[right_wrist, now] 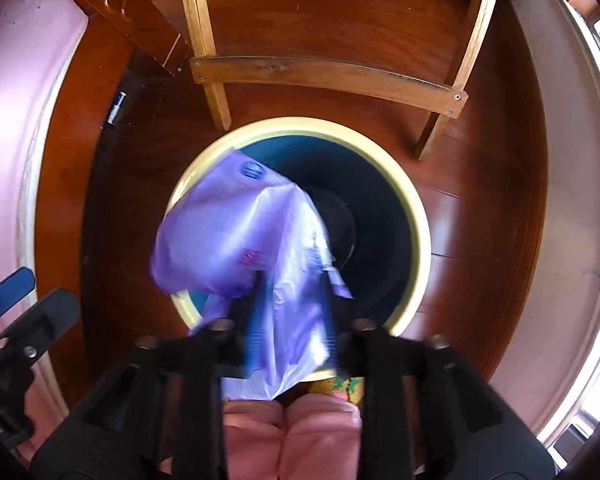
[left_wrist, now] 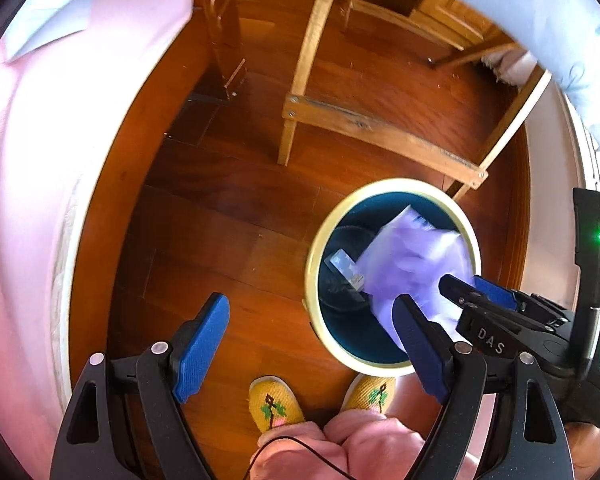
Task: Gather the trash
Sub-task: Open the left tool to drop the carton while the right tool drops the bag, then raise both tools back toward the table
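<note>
The left gripper is seen spread wide with nothing between its blue pads, hovering over bare wooden floor just left of the waste bin. A small clear wrapper lies at the bin's bottom. To its right, the right gripper points straight down over the bin's near rim. Its jaws are partly parted, the purple plastic bag hanging between them; whether the pads press on it cannot be told, since they are blurred. The bag's long axis is judged to run roughly vertically, its crumpled bulk hanging into the bin's mouth, its tail toward the person's knees. The right gripper is the nearer, so the release is judged to rest on it alone.
</note>
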Available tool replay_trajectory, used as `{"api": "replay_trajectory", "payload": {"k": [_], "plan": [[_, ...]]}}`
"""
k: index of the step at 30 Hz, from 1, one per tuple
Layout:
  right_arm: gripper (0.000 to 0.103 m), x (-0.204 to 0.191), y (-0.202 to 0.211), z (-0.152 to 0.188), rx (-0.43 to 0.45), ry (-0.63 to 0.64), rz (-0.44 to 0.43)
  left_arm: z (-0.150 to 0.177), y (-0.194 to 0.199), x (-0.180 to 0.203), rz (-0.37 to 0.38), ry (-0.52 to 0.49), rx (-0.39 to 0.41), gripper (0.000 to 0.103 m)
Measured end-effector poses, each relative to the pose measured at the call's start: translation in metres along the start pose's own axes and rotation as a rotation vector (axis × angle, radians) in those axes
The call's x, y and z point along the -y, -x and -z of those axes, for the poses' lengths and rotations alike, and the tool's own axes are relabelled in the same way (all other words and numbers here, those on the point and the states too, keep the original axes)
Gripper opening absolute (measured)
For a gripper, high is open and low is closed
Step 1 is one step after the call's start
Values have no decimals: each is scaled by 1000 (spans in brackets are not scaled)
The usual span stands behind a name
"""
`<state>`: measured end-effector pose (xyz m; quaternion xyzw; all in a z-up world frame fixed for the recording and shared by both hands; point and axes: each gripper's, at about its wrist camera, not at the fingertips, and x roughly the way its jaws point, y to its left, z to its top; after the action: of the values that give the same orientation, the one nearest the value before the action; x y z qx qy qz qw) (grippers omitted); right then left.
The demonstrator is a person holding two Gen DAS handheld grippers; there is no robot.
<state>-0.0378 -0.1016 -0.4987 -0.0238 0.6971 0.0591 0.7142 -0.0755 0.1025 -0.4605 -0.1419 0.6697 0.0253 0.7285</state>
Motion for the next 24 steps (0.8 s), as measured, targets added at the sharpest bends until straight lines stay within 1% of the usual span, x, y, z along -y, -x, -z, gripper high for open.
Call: {"api": "replay_trajectory", "payload": {"k": [7,12,17,20,24], "plan": [[35,-7,23,2,-1,-48,-16,2,37,-6,-6,16,25,85],[35,-8,64,9,34,-70,-4,5,79,0,-12,19,45,85],[35,-7,127,18,75,-85,-4,7,141,16,-5,-17,79,85],[35,-4,173,25,106,-94,-12,5,183,28,9,-45,98,85],[35,-1,242,34,155,-113,-16,2,246,50,6,-106,143,86]]}}
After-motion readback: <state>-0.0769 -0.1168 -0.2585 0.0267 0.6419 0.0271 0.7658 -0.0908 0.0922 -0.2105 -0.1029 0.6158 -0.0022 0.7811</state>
